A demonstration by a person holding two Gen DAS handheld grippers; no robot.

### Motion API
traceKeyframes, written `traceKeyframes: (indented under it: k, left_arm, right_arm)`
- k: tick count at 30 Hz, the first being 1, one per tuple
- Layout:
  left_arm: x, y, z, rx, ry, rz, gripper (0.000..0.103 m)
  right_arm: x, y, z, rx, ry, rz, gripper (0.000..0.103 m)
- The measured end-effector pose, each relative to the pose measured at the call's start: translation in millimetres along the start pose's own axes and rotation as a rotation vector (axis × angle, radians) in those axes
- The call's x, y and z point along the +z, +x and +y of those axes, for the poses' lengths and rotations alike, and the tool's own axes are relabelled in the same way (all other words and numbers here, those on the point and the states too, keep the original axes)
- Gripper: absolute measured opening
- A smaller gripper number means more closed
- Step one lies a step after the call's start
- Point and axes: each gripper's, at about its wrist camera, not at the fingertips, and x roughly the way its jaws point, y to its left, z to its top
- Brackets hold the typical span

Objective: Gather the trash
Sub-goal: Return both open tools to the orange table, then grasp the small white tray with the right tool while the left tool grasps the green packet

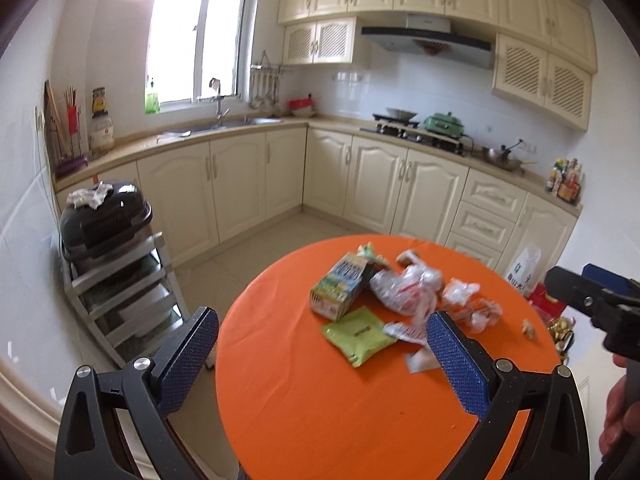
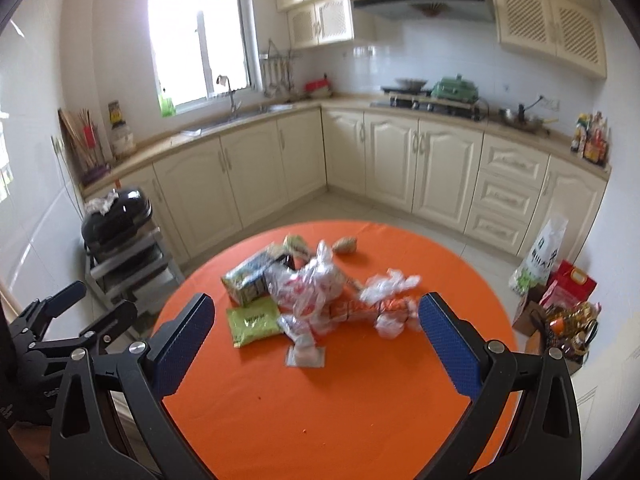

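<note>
**Ana:** Where the kitchen's cream cabinets wrap round behind, what carries the rubbish?

**Ben:** A round worktop under an orange cloth (image 2: 340, 400). Off its left edge a black domed appliance (image 2: 116, 216) sits on a metal rack, and at the far right a white printed plastic bag (image 2: 540, 260) stands on the tiled floor by a red box.

**Ana:** And the trash, left to right?

**Ben:** A green and white drink carton (image 1: 340, 284) lies on its side, long axis running from near-left to far-right. Just in front of it lies a flat lime-green sachet (image 1: 356, 334), turned at a slant. Right of both sits a crumpled clear plastic bag with red print (image 2: 312, 288), then an orange wrapper (image 2: 360, 308) lying crosswise, then more crumpled clear film (image 2: 390, 280). A small flat clear packet (image 2: 306, 356) lies nearest, alone.

**Ana:** The grippers?

**Ben:** Left gripper (image 1: 322, 354) is spread wide, holding nothing, above the worktop's near-left part, the heap ahead between its blue pads. Right gripper (image 2: 316, 334) is equally spread and empty, the clear packet between its fingertips.
</note>
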Motion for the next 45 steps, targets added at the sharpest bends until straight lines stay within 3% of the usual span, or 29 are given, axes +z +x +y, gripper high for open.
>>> traceKeyframes:
  k: [5, 11, 15, 18, 25, 32, 34, 35, 45]
  left_arm:
    - [20.6, 36.2, -2.6, 0.004, -0.009, 0.057, 0.102]
    - [21.6, 91.0, -3.4, 0.010, -0.005, 0.122, 0.102]
    - [24.5, 117.0, -7.7, 0.023, 0.004, 0.157, 0.102]
    - [30.9, 136.3, -12.1, 0.025, 0.011, 0.180, 0.102]
    - [43.4, 170.2, -23.5, 0.023, 0.021, 0.223, 0.102]
    - [48.6, 205.9, -37.3, 0.023, 0.048, 0.251, 0.102]
    - [52.3, 215.5, -42.2, 0.022, 0.060, 0.257, 0.102]
    - [49.4, 217.8, -43.9, 0.020, 0.068, 0.258, 0.102]
    - [53.9, 295.3, -69.5, 0.027, 0.199, 0.320, 0.102]
  right_arm:
    - [-13.7, 39.3, 3.0, 0.010, 0.007, 0.093, 0.103]
    - [-34.8, 91.9, -0.4, -0.006, 0.012, 0.207, 0.101]
    - [-58.0, 131.5, -5.3, -0.001, 0.027, 0.313, 0.084]
    - [-66.9, 149.6, -7.6, 0.008, 0.026, 0.352, 0.078]
    - [-74.8, 173.7, -9.1, 0.025, 0.017, 0.391, 0.069]
    - [-76.4, 181.4, -8.4, 0.031, -0.006, 0.388, 0.040]
    - [-76.5, 180.5, -11.0, 0.044, -0.009, 0.385, 0.039]
    - [-76.5, 179.1, -12.6, 0.052, -0.006, 0.378, 0.031]
    - [-74.6, 166.7, -42.6, 0.043, 0.048, 0.360, 0.030]
